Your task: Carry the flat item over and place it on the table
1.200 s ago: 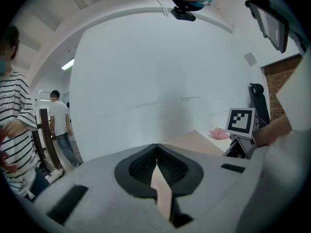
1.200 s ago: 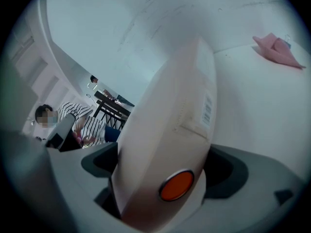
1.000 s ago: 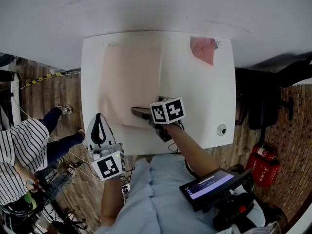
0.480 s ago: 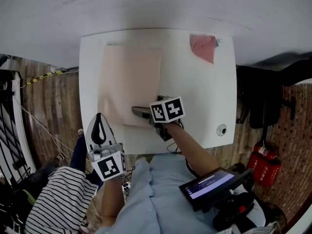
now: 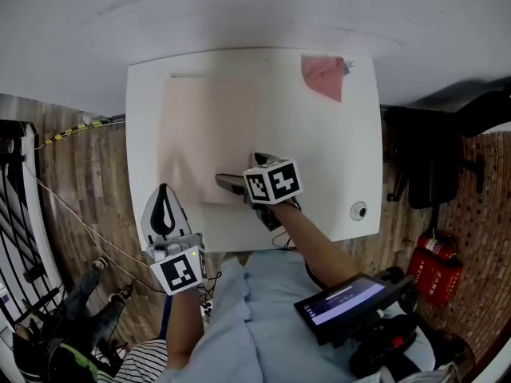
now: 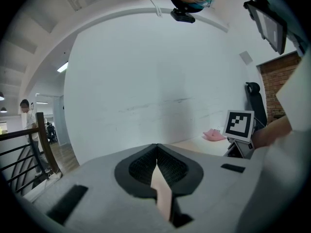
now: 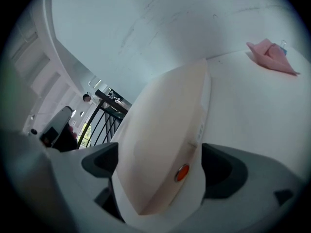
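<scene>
Tabletop contents first: the white table (image 5: 319,158) carries one flat item (image 5: 207,134) (a pale peach sheet lying across its left half in the head view), one crumpled pink cloth (image 5: 322,76) near the upper right corner, and one small round fitting (image 5: 358,210) by the lower right edge. Two grippers are in play. The right gripper (image 5: 229,183) sits at the frame's centre, with the forearm (image 5: 307,242) reaching up from the bottom and the jaws pointing left, clamped on the sheet's lower right corner. Its own view shows the peach sheet filling the gap between the two dark pads (image 7: 99,161), with one small orange dot (image 7: 182,172) on it. The left gripper (image 5: 163,194) is at the lower left, at the table's near edge, pointing up the frame. In its own view the jaws press together on a thin peach strip — the sheet's near left corner, as far as I can tell. Off the table, at the lower right, I count one dark tablet (image 5: 347,300) and one red extinguisher (image 5: 435,262).
</scene>
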`<move>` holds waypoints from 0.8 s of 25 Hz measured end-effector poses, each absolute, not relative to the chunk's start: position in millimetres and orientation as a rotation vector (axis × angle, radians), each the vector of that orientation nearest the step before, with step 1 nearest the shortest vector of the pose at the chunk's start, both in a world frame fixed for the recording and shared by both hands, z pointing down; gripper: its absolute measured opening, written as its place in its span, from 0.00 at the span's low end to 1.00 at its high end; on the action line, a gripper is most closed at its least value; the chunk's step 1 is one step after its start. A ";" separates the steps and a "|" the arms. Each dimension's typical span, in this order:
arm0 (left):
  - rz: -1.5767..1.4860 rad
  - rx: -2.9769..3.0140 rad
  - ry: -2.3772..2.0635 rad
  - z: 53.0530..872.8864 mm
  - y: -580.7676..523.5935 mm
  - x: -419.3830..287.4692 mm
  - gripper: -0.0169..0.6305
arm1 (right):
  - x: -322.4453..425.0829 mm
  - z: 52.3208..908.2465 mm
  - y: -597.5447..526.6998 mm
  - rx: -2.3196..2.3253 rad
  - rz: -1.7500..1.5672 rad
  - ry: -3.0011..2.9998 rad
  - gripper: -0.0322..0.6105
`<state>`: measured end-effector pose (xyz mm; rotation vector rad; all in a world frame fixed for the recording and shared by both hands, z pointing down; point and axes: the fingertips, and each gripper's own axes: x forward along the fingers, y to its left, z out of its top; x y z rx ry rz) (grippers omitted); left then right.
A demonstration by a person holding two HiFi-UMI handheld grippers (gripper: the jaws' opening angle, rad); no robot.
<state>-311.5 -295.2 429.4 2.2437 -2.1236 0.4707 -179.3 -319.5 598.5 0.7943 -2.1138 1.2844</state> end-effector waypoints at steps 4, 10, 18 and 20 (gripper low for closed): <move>0.451 2.268 -2.125 416.5 -290.0 -300.6 0.04 | -173.7 575.8 -316.1 0.806 1.240 -2.169 0.87; 0.377 2.356 -2.129 383.7 -290.5 -280.2 0.04 | -162.3 515.6 -314.5 0.891 1.149 -2.332 0.79; 0.122 2.446 -2.074 325.9 -287.0 -254.2 0.04 | -134.7 404.5 -308.7 1.184 0.717 -2.642 0.51; 0.081 2.475 -2.066 308.0 -274.3 -246.4 0.04 | -123.6 380.3 -297.5 1.286 0.594 -2.683 0.42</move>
